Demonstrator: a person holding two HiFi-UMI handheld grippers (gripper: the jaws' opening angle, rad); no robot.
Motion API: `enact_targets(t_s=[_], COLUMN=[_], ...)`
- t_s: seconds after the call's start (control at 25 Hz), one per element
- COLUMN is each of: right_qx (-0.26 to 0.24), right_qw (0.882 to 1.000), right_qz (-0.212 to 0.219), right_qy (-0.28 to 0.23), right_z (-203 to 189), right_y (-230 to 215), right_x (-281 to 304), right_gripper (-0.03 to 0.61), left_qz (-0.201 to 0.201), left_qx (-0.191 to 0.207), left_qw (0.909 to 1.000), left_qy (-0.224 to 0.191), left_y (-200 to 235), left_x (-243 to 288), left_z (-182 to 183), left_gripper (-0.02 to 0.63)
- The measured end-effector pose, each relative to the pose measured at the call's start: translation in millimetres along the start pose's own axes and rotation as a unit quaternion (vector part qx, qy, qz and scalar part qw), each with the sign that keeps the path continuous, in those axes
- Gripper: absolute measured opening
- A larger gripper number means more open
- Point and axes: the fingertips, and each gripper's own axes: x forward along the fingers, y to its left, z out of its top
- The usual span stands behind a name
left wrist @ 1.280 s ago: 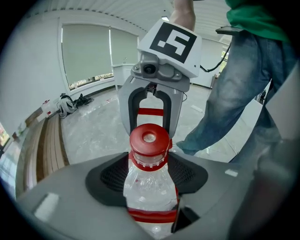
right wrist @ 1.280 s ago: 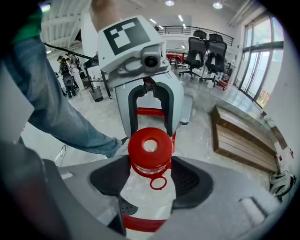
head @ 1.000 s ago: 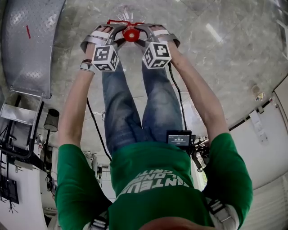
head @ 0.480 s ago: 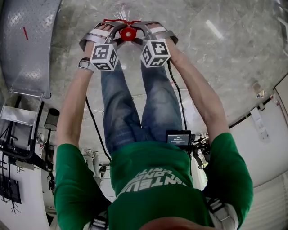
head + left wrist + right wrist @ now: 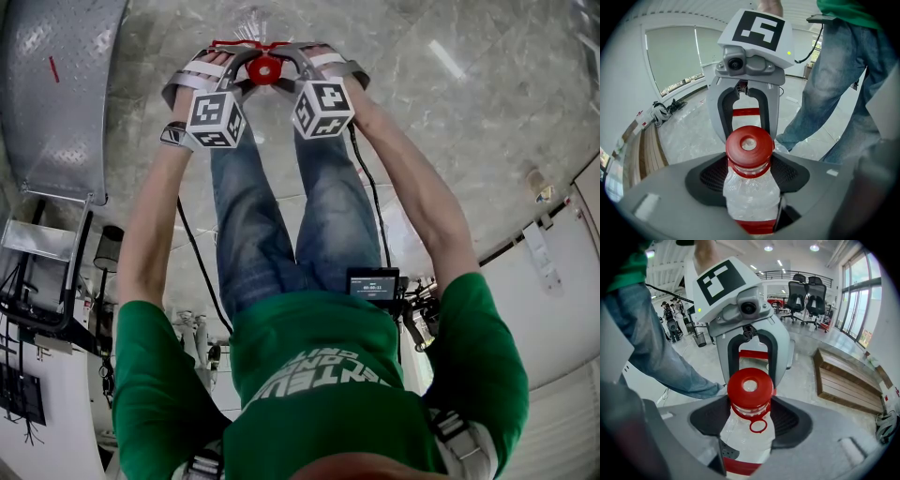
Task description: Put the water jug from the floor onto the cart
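Observation:
The water jug, clear plastic with a red cap (image 5: 265, 68), stands on the grey stone floor in front of the person's feet. My left gripper (image 5: 244, 62) and right gripper (image 5: 289, 60) reach steeply down and meet at its neck from opposite sides. In the left gripper view the neck (image 5: 750, 187) sits between the dark pads, whose jaws have just been opening. In the right gripper view the cap (image 5: 750, 386) and neck stand likewise between wide-set pads, with no visible squeeze. The cart's diamond-plate deck (image 5: 56, 94) lies at the upper left.
A black cable (image 5: 375, 216) runs from the right gripper to a small screen unit (image 5: 373, 286) at the person's waist. A wooden bench (image 5: 843, 380) and office chairs (image 5: 806, 296) stand behind. Metal frames and gear (image 5: 47, 281) crowd the left side.
The grippers and the cap sit slightly higher in the head view than a second ago. Their places relative to each other look the same.

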Motion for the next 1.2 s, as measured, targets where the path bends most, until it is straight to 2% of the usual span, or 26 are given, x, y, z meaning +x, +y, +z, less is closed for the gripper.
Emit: enact_targets(t_s=[0.32, 0.56, 0.8, 0.96, 1.2], right_qx=[-0.009, -0.031, -0.05, -0.061, -0.088], right_qw=[1.0, 0.999, 0.999, 0.998, 0.996], right_qz=[0.004, -0.001, 0.002, 0.012, 0.028], right_qy=[-0.01, -0.015, -0.015, -0.017, -0.019], right_z=[27, 64, 123, 166, 233], right_y=[-12, -27, -44, -52, -70], right_x=[-24, -60, -118, -169, -226], right_gripper=[0.254, 0.253, 0.253, 0.253, 0.255], left_qz=[0.015, 0.035, 0.056, 0.069, 0.088], left_qx=[-0.005, -0.012, -0.02, -0.034, -0.064], left_qw=[0.9999, 0.9993, 0.9982, 0.997, 0.994], left_qy=[-0.007, -0.011, -0.01, -0.013, -0.009], left_y=[14, 32, 53, 65, 88], left_x=[-33, -80, -156, -215, -298], left_z=[10, 27, 57, 88, 113], left_gripper=[0.298, 0.298, 0.299, 0.299, 0.299])
